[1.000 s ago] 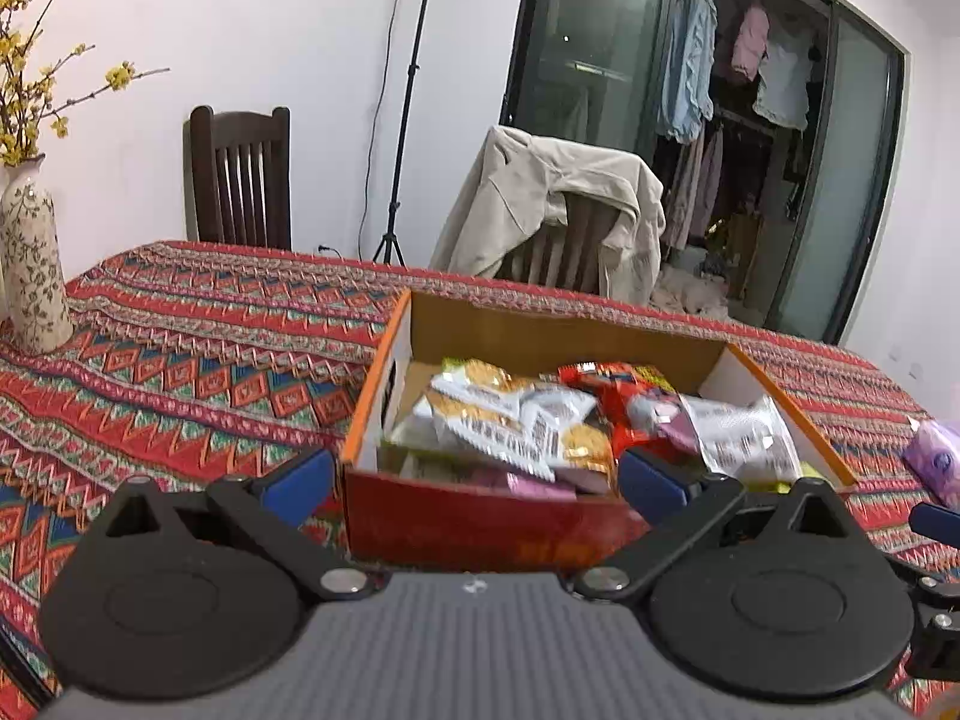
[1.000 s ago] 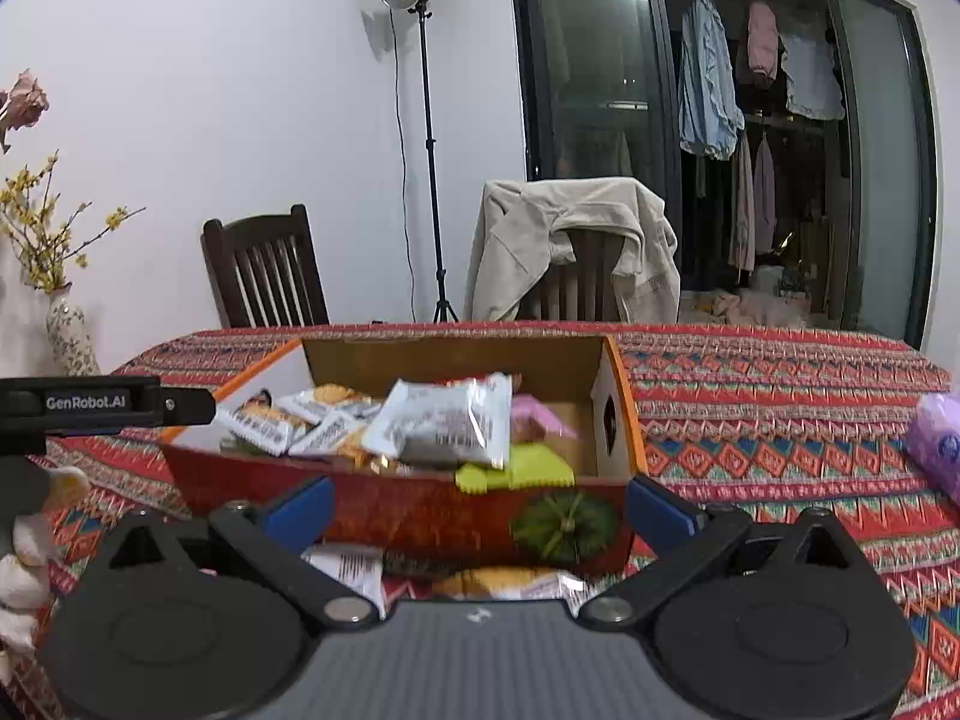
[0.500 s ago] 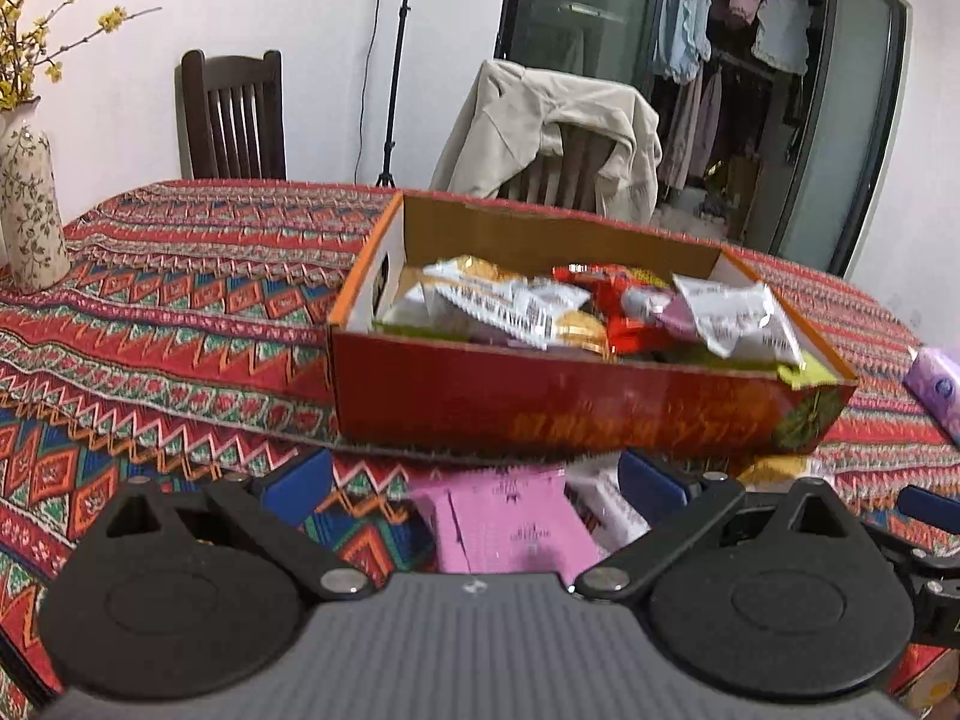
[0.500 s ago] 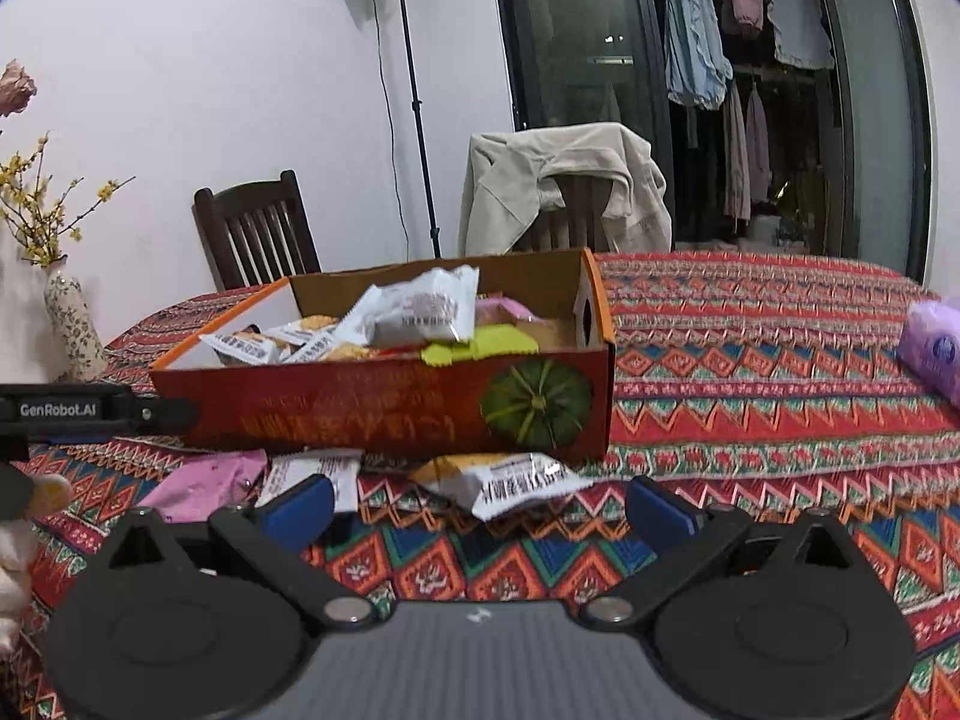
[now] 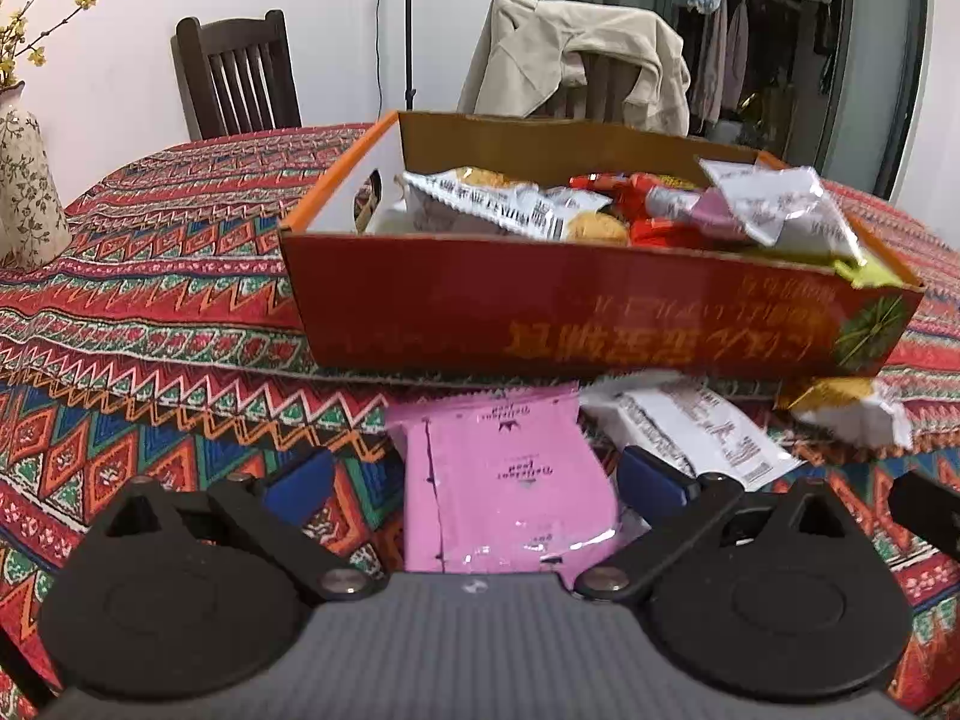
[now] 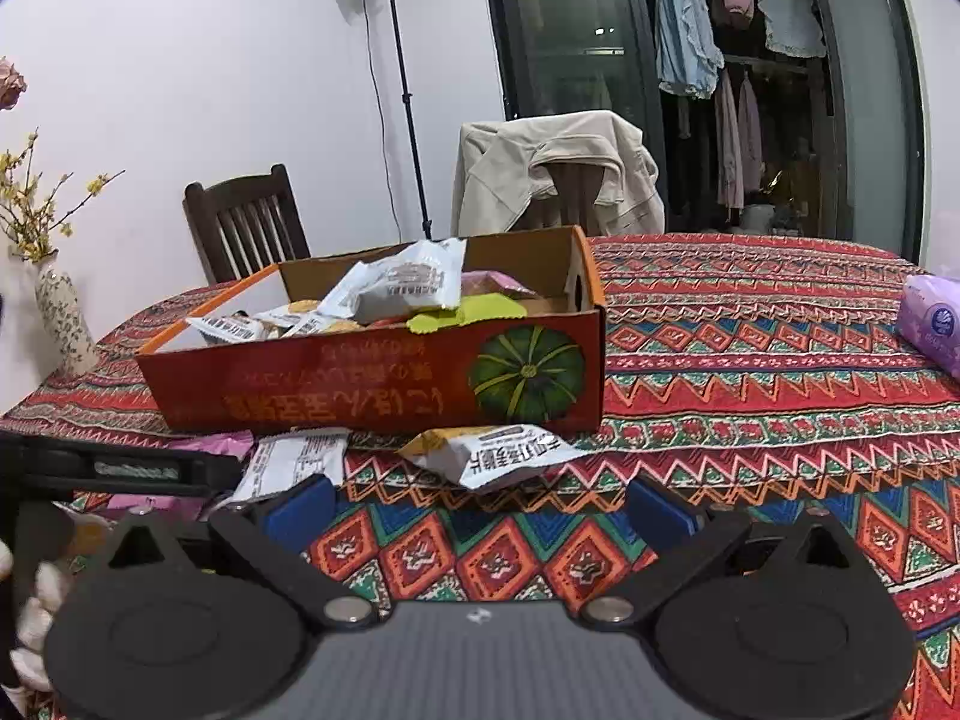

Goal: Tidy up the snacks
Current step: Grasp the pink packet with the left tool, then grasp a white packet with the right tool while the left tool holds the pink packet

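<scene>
An orange-red cardboard box [image 5: 540, 312] full of snack packets stands on the patterned tablecloth. In front of it lie a pink packet [image 5: 510, 468], a white packet [image 5: 690, 426] and a yellow-and-white packet [image 5: 852, 408]. My left gripper [image 5: 474, 474] hangs low over the cloth, its jaws closing. The pink packet lies between its blue pads, which do not press on it. My right gripper [image 6: 480, 504] is open over bare cloth, just short of the yellow-and-white packet [image 6: 498, 453]. The box [image 6: 360, 384] is beyond it.
A flowered vase [image 5: 24, 192] stands at the table's left edge. A purple tissue pack [image 6: 936, 318] lies far right. Behind the table are a dark wooden chair [image 5: 234, 72], a chair draped with a beige jacket [image 5: 576, 60] and a light stand [image 6: 408, 108].
Both grippers have sunk toward the table in front of the box. The loose packets before the box came into view, and the pink one now lies between the left jaws.
</scene>
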`<state>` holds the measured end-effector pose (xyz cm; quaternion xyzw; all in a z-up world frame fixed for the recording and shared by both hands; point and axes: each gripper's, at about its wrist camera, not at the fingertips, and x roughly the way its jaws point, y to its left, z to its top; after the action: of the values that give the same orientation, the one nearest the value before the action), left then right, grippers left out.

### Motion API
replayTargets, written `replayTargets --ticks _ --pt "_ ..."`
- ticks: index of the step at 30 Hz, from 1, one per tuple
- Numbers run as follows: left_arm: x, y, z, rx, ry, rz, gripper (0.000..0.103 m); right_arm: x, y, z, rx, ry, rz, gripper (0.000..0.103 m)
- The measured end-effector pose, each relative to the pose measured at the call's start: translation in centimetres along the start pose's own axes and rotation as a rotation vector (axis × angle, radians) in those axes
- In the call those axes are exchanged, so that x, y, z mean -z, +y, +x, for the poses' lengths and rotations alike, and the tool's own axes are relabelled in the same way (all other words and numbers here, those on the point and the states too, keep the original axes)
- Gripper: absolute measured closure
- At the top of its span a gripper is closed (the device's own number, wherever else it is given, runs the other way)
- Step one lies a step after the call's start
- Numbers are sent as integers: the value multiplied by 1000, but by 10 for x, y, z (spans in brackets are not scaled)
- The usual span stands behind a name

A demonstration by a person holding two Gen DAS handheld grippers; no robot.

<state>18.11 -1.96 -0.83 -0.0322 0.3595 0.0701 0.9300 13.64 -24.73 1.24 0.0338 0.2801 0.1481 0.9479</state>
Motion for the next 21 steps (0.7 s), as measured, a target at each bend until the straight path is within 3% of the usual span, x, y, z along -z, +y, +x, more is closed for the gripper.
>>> replayTargets --ticks 5,21 --pt "2 2 -5 2 -25 -7 38 2 4 4 5 20 -23 0" --pt "-1 14 -26 58 -86 -40 41 3 2 6 10 31 -20 0"
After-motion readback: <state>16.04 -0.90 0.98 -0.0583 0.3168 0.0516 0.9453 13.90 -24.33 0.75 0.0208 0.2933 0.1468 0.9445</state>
